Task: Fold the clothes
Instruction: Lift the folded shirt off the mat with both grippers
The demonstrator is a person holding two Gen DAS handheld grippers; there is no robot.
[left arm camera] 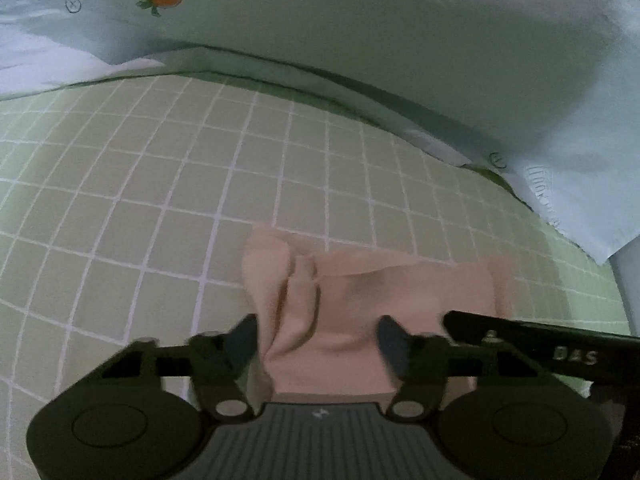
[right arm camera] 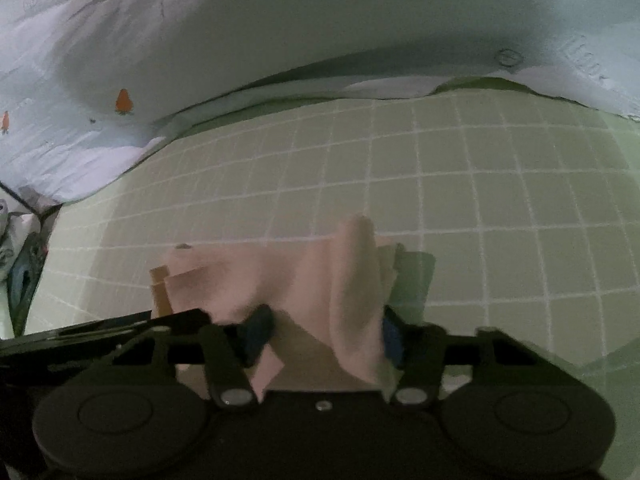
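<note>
Cloth (left arm camera: 360, 304) (pink, rumpled) on green checked sheet (left arm camera: 160, 184). Left gripper (left arm camera: 320, 340) and right gripper (right arm camera: 324, 332) both spread wide, cloth between fingers, ungripped. Carrot-print quilt (left arm camera: 360, 32) behind.

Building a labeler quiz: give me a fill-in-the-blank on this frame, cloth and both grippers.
1. The cloth between the left gripper fingers is ____ in colour.
2. The sheet under the cloth is green with a white ____ pattern.
3. The quilt behind the sheet is printed with orange ____.
4. In the right wrist view, the right gripper fingers stand ____, with cloth between them.

Missing words: pink; grid; carrots; apart
</note>
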